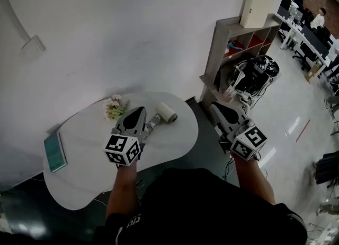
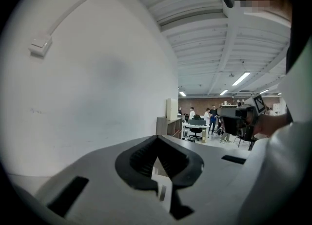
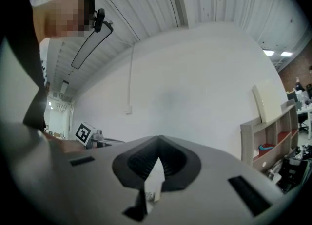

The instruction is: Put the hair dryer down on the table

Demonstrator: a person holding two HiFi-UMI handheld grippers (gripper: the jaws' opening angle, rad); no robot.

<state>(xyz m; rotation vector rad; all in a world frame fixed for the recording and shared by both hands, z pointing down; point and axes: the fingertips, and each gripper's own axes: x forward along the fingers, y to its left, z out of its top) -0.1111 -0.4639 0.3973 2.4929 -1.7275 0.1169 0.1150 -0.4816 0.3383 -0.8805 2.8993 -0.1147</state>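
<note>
We see the hair dryer (image 1: pixel 165 113) lying on the white bench (image 1: pixel 85 175), just right of our left tongs (image 1: pixel 135 114), which are closed and empty. Our right tongs (image 1: pixel 221 110), closed on nothing too, hover beyond the bench's right edge. Flowers (image 1: pixel 114 107) and a teal book (image 1: pixel 54 151) lie further left.

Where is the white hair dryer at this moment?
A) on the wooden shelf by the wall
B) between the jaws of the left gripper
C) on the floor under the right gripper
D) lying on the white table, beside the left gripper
D: the head view shows the hair dryer lying on the table beside the left gripper, whose jaws are together with nothing between them.
</note>
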